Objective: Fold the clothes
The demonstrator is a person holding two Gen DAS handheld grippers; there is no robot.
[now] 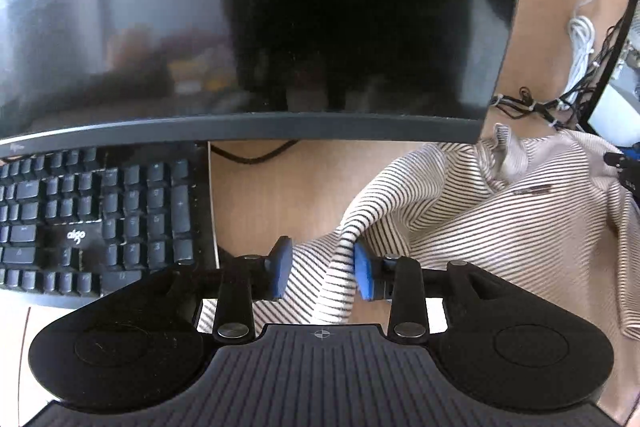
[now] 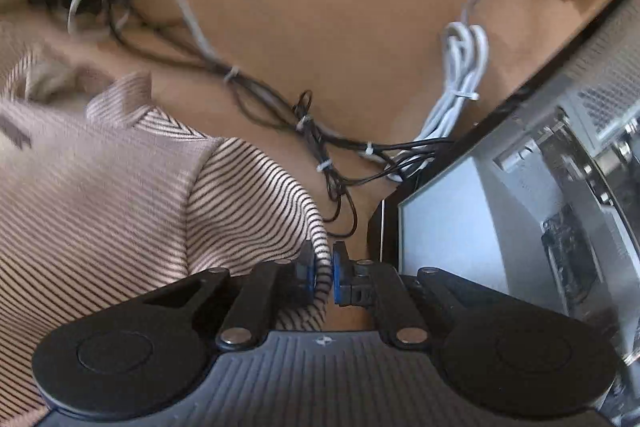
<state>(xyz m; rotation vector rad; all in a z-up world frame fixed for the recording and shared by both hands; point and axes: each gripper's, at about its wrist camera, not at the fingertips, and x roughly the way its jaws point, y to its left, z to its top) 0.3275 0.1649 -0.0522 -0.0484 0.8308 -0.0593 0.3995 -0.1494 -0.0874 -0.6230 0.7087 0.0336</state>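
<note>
Wooden desk (image 1: 264, 195) crowded, little free room. Left gripper (image 1: 320, 269): jaws part open, raised fold of striped sweater (image 1: 500, 227) between blue pads (image 1: 282, 269), one pad touching, other apart, no real pinch. Right gripper (image 2: 325, 269): jaws narrow, pinching sweater edge. Sweater lies on desk between monitor (image 1: 240, 27) and computer case (image 2: 560, 167). Knit looks light, soft, stretchy; likely sags, so better hold at hem or shoulder seam. Left view only: keyboard (image 1: 100, 219). Right view only: tied cables (image 2: 312, 131) just behind sweater, snag risk.

shirt (image 1: 500, 227): cream, dark stripes | keyboard (image 1: 92, 219): black | pads (image 1: 280, 269): blue, apparently
</note>
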